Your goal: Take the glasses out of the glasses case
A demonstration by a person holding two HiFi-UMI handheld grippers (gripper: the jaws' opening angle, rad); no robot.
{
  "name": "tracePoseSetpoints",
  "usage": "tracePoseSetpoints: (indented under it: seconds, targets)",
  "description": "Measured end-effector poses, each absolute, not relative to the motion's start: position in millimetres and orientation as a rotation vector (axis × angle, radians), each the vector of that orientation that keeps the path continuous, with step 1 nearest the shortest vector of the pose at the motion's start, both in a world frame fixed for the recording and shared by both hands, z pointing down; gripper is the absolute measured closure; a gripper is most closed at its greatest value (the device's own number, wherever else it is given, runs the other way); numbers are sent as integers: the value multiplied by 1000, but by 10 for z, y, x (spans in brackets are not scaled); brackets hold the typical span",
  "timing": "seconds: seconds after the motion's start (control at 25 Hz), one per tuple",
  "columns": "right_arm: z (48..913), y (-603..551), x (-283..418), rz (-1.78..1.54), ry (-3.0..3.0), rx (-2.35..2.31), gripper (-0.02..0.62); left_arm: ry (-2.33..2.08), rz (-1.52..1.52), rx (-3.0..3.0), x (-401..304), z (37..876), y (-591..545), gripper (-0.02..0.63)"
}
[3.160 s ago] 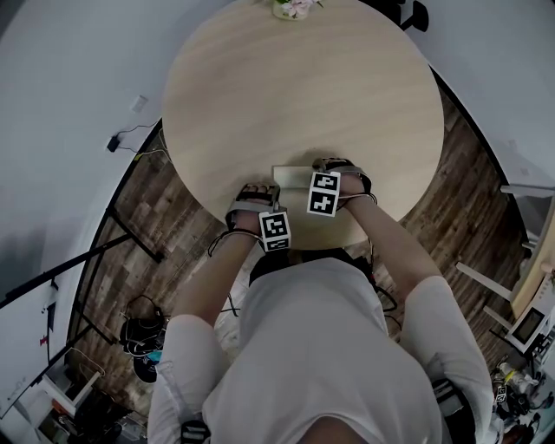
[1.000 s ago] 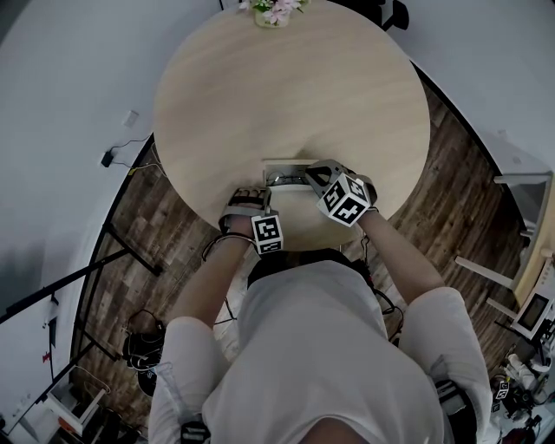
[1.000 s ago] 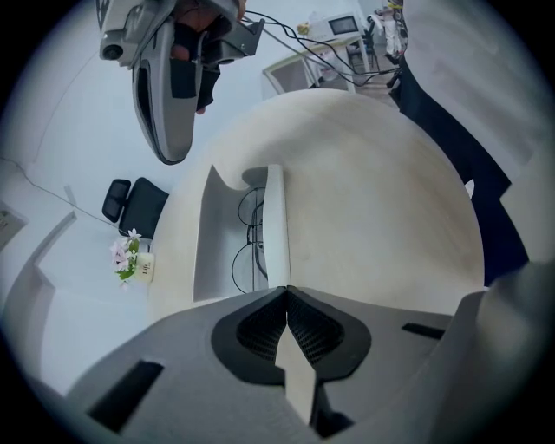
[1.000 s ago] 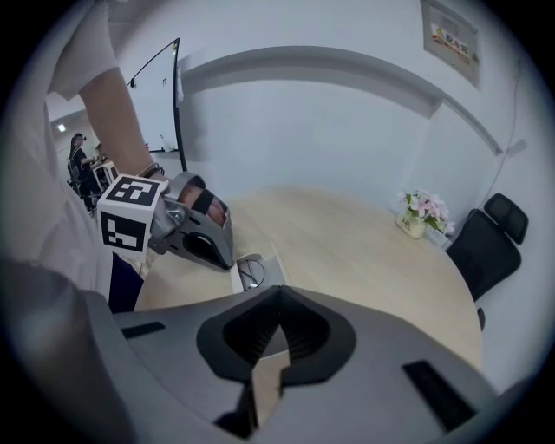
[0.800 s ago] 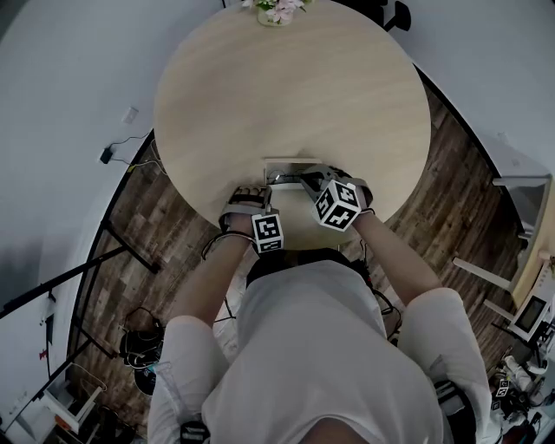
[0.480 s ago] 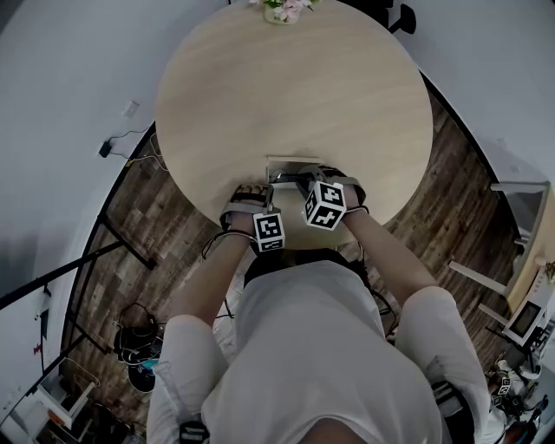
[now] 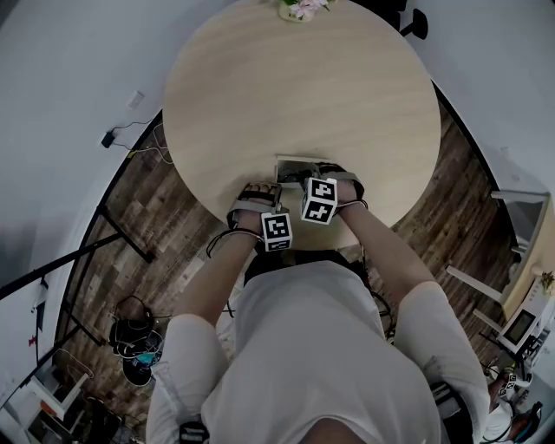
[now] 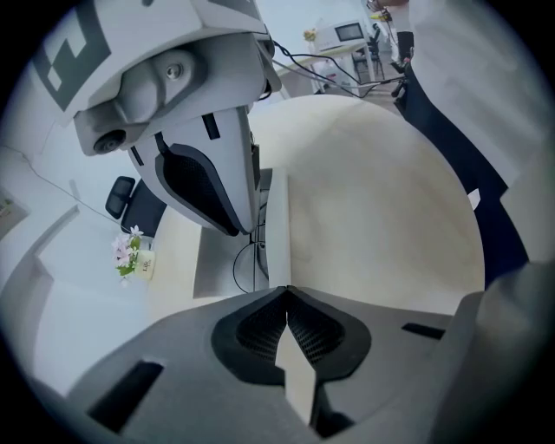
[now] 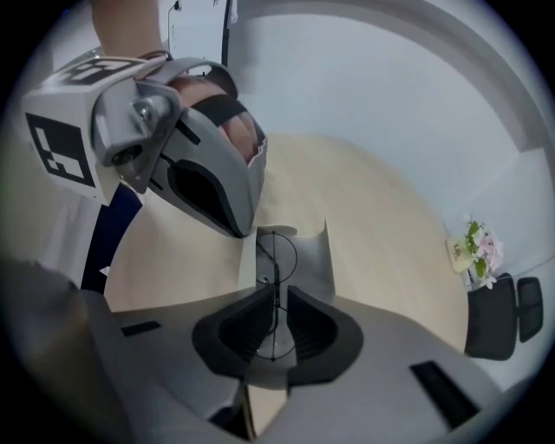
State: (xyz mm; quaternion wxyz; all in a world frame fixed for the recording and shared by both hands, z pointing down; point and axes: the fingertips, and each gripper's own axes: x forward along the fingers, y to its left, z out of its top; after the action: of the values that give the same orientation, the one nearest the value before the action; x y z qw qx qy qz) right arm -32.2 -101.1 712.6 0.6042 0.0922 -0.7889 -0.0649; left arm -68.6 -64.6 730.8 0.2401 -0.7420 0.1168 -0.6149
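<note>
An open pale grey glasses case [image 9: 314, 253] lies near the front edge of the round table [image 7: 303, 87]. Thin black wire glasses [image 9: 277, 251] lie in it. My right gripper [image 9: 276, 305] points steeply down into the case. Its jaws are opening by a narrow gap, and one lens rim stands between the pads without being pressed. My left gripper [image 8: 286, 297] is shut on a thin white edge of the case [image 8: 277, 234] and holds it still. In the head view the two grippers sit side by side over the case [image 7: 290, 163].
A small pot of pink flowers [image 7: 299, 7] stands at the table's far edge. A dark chair [image 9: 503, 316] is behind it. Wood floor, cables and equipment surround the table.
My right gripper has come down and to the left over the open case, rolling as it went. The left gripper and the case have kept still.
</note>
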Motion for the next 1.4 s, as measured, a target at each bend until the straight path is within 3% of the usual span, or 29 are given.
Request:
tracePoseSetpoints:
  seconds: [0.96,1.4]
  targets:
    - [7332,-1029,-396,-97,-1672,104,566,326,-1659,-2064,-688,7308,-647,598]
    - [7165,-996,-392,-303,-1677,254,577,318,-1661,-2058,-709,7316,-637,598]
